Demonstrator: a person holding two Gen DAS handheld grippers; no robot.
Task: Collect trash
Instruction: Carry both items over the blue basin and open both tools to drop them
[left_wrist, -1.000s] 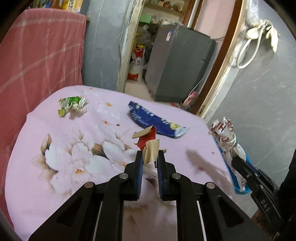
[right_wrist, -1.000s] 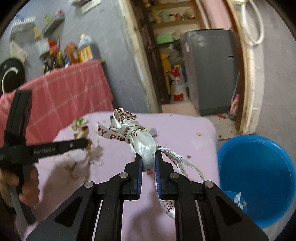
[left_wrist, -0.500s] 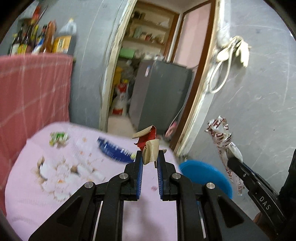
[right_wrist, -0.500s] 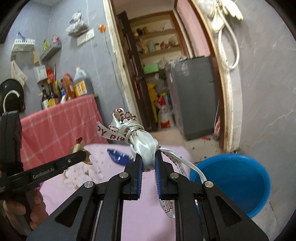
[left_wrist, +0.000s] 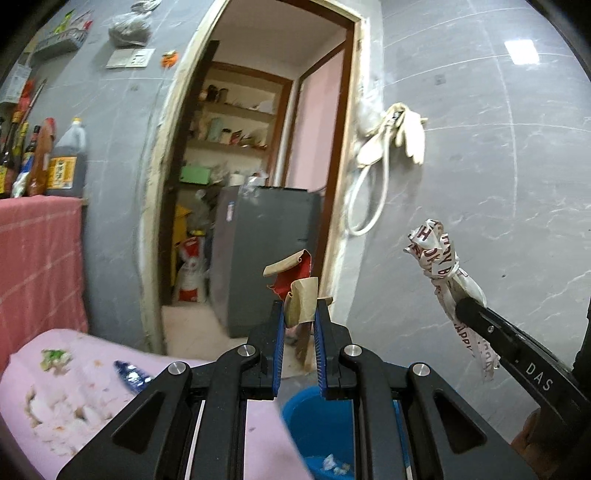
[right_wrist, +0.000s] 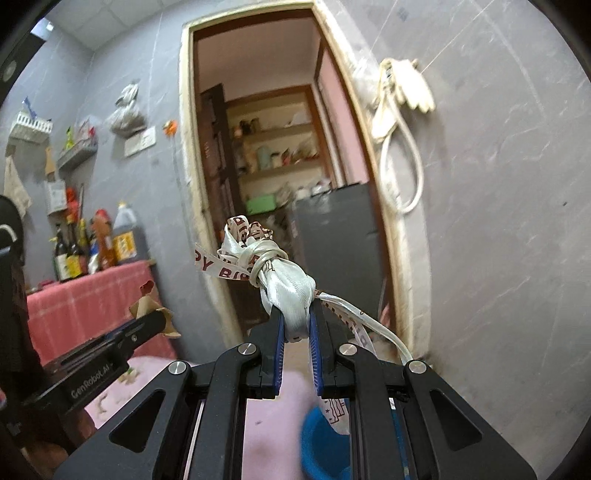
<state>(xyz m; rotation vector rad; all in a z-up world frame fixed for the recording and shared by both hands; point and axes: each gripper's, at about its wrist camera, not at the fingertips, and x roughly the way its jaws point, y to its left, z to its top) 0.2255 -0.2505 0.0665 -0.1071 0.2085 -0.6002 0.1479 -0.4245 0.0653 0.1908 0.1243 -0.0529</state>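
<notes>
My left gripper (left_wrist: 299, 314) is shut on a curled brown and red paper scrap (left_wrist: 297, 284), held high in the air. My right gripper (right_wrist: 295, 317) is shut on a knotted white ribbon bundle (right_wrist: 273, 269) with red letters. Each gripper shows in the other's view, the right gripper (left_wrist: 461, 306) with the ribbon (left_wrist: 439, 258) at the right, the left gripper (right_wrist: 159, 321) with the scrap (right_wrist: 147, 302) at the left. A blue bucket (left_wrist: 317, 417) with bits of trash inside sits low below my left gripper. It also shows in the right wrist view (right_wrist: 317, 439).
A pink flowered cloth (left_wrist: 74, 398) covers the table, with a blue wrapper (left_wrist: 131, 373) and a green wrapper (left_wrist: 55, 358) on it. Behind are a doorway (left_wrist: 258, 177), a grey fridge (left_wrist: 266, 251), a red-covered counter (left_wrist: 37, 266) with bottles (left_wrist: 62, 162), and a grey wall (left_wrist: 480, 184).
Both grippers have risen and tilted upward with their trash still held. The table has dropped to the bottom of both views and the bucket now lies under the grippers.
</notes>
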